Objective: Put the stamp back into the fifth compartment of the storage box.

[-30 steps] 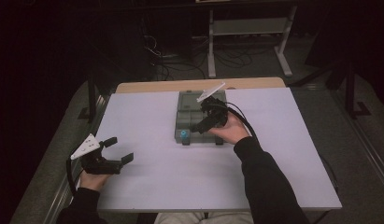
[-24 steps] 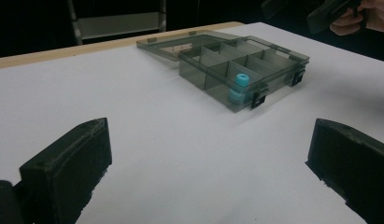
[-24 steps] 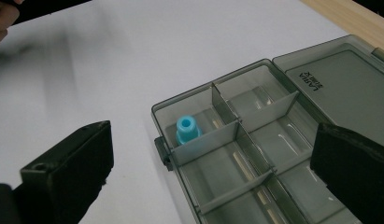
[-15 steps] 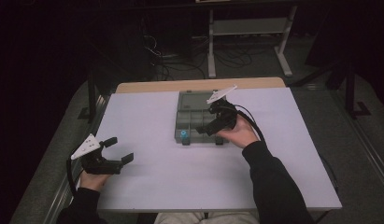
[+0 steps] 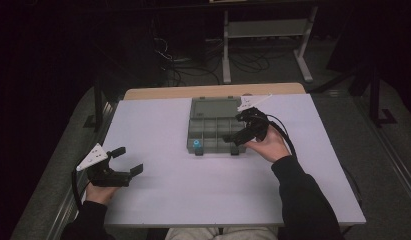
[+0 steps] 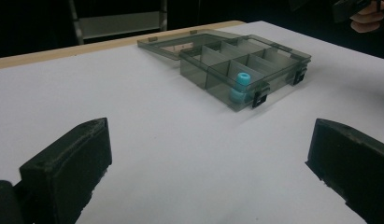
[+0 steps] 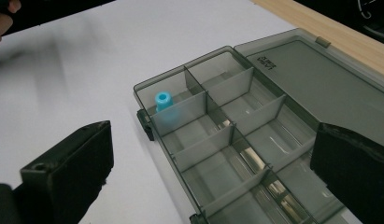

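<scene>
A smoky grey compartment box (image 5: 216, 131) sits open at the table's middle back, its lid (image 5: 215, 106) lying flat behind it. A small blue cylinder (image 5: 197, 145) stands in the front left compartment. My right gripper (image 5: 234, 128) hovers open over the box's right side with nothing between its jaws. In the right gripper view the box (image 7: 217, 135), the blue cylinder (image 7: 164, 101) and the lid (image 7: 316, 84) lie just beyond my right gripper (image 7: 213, 163). My left gripper (image 5: 128, 160) rests open near the front left. The left gripper view looks past my left gripper (image 6: 208, 158) to the box (image 6: 255, 63) and cylinder (image 6: 240, 85).
The white tabletop (image 5: 193, 200) has a wooden strip (image 5: 213, 91) along its far edge. Cables and a metal stand (image 5: 263, 35) lie on the dark floor beyond. Each gripper's cable trails back along the forearm.
My right gripper has drifted to the right, from above the box's middle to its right side. The left gripper has stayed where it was.
</scene>
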